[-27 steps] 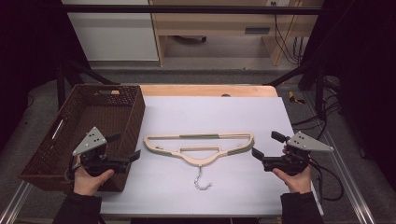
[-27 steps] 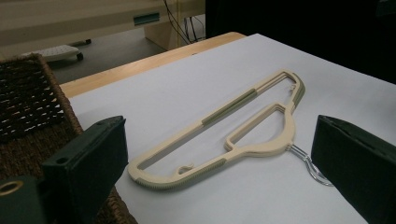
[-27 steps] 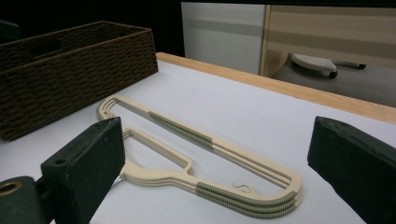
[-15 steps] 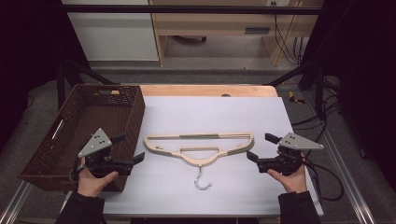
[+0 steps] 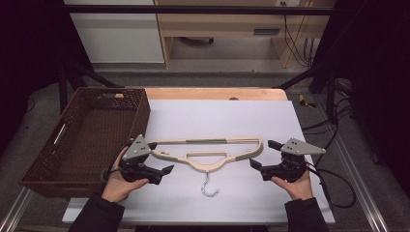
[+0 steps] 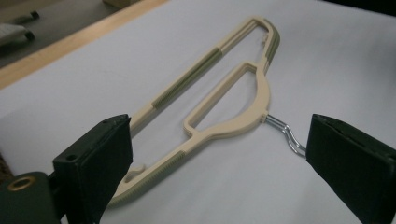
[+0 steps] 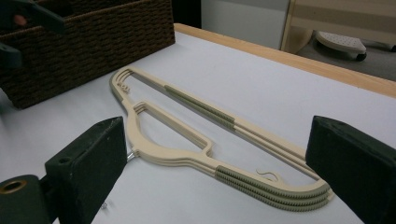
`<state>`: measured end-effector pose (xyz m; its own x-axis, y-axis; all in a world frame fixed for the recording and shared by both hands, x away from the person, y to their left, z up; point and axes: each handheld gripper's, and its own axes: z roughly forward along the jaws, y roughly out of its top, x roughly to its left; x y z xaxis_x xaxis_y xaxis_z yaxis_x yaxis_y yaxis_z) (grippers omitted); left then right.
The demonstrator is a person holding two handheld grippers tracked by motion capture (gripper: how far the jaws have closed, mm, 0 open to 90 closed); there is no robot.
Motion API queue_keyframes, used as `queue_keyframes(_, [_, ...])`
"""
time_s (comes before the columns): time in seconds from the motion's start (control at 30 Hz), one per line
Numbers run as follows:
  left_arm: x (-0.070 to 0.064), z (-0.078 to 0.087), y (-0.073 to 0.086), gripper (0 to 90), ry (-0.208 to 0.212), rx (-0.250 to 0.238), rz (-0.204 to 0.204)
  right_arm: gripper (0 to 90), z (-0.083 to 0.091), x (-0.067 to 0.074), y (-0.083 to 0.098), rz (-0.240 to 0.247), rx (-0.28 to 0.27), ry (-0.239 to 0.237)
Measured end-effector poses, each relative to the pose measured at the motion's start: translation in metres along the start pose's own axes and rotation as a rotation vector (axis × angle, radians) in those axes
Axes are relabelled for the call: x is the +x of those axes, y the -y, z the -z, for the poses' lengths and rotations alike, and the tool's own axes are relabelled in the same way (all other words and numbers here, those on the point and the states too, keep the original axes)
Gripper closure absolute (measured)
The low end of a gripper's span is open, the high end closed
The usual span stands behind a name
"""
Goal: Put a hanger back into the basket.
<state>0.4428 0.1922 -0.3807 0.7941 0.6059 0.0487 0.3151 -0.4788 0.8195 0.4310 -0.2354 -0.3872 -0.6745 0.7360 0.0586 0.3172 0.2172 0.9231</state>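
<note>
A cream plastic hanger (image 5: 208, 149) with olive ribbed grips and a metal hook (image 5: 209, 186) lies flat on the white table top, hook towards me. My left gripper (image 5: 161, 156) is open at the hanger's left end, its jaws on either side of that tip. At the right end my right gripper (image 5: 263, 153) is open too, just short of the tip. The left gripper view has the hanger (image 6: 224, 126) running away between the wide-apart jaws of the left gripper (image 6: 219, 177). In the right gripper view the hanger (image 7: 163, 153) lies between the jaws of the right gripper (image 7: 219, 172).
A dark brown wicker basket (image 5: 140, 121) stands on the table's left part, close to my left hand, and its wall (image 7: 93, 51) is in the right gripper view. A wooden strip (image 5: 217, 93) edges the far side. Cables trail off the right edge.
Both hands have moved inward: the left gripper to the right, the right gripper to the left, each closer to its end of the hanger. The hanger has not moved.
</note>
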Motion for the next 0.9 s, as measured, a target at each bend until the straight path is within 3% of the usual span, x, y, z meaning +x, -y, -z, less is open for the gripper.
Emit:
queue_keyframes(0.2, [-0.003, -0.029, 0.001, 9.3, 0.032, 0.096, -0.021, 5.7, 0.0, 0.0, 0.0, -0.001, -0.002, -0.002])
queue_keyframes(0.3, [-0.002, -0.039, 0.0, 10.6, 0.036, 0.117, -0.02, 5.7, 0.0, 0.0, 0.0, 0.003, 0.003, -0.002])
queue_keyframes(0.33, [0.001, -0.049, -0.001, 11.2, 0.043, 0.132, -0.014, 5.7, 0.0, 0.0, 0.0, 0.004, 0.005, -0.001])
queue_keyframes(0.57, [0.016, -0.088, 0.008, 16.6, 0.014, 0.243, 0.001, 5.7, 0.0, 0.0, 0.0, 0.008, 0.006, -0.002])
queue_keyframes(0.7, [0.021, -0.095, 0.013, 22.7, 0.019, 0.265, 0.013, 6.2, 0.0, 0.0, 0.001, 0.009, 0.006, -0.003])
queue_keyframes(0.9, [0.029, -0.106, 0.021, 34.5, -0.019, 0.292, 0.018, 6.5, -0.002, 0.0, 0.002, 0.01, 0.012, -0.006])
